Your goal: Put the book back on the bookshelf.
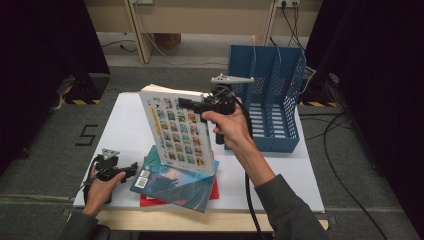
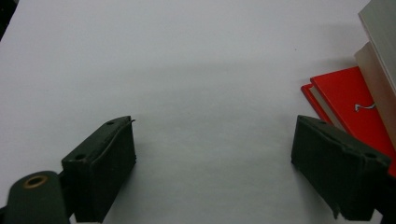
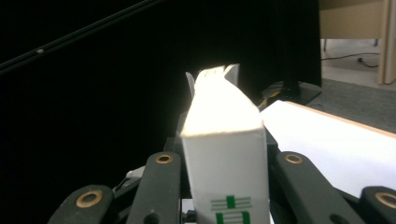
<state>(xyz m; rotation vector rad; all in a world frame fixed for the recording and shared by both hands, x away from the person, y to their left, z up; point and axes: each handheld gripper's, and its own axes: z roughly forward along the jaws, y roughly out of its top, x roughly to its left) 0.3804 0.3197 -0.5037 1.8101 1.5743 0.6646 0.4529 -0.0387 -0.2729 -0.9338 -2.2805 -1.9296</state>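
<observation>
Both grippers are matte black: the left gripper and right gripper each carry a grey three-cornered plate on top and trail a black cable. Brass-ringed holes dot the blocky jaws. The person wears grey-green sleeves.

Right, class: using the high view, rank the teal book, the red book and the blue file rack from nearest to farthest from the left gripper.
1. Teal book: just right of the left gripper, top of the flat pile.
2. Red book: under the teal one, edge showing at the pile's near side.
3. Blue file rack: far right of the table.
</observation>
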